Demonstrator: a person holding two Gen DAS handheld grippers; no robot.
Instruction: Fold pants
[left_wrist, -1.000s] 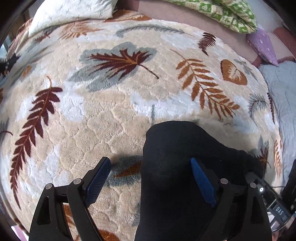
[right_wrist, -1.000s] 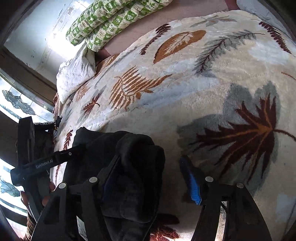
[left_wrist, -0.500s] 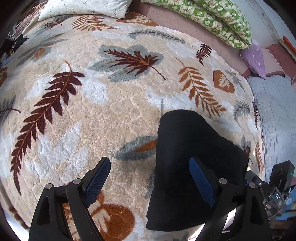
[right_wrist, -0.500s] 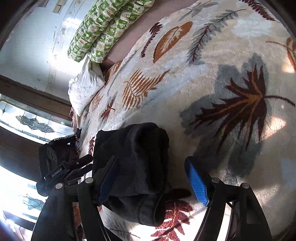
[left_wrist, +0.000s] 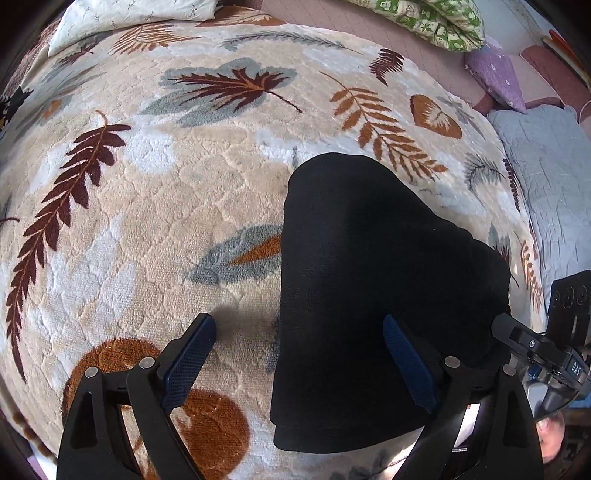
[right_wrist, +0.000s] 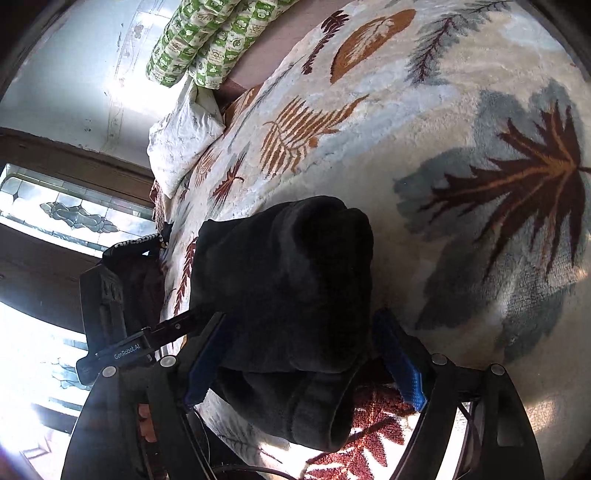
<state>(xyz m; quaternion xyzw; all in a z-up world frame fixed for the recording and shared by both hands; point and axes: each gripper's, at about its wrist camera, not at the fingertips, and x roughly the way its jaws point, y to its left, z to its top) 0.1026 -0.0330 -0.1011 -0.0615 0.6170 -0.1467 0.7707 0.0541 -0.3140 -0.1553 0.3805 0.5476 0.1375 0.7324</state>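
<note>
Leaf-patterned blanket (left_wrist: 155, 206) fills both my views. Folded black pants (left_wrist: 369, 280) lie on it, lower right of center in the left view, bottom center in the right. My left gripper (left_wrist: 299, 362) and right gripper (right_wrist: 306, 362) hover spread wide, grasping nothing.

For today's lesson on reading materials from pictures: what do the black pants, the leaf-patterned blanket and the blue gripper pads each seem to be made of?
Black pants: apparently a soft, matte fleece or knit; fuzzy nap, thick rounded folds.
Leaf-patterned blanket: plush, probably synthetic pile; embossed quilted lines, slight sheen.
Blue pads: likely rubber or textured plastic; fine grid pattern, matte. The black frames look like rigid plastic, though metal cannot be ruled out.
</note>
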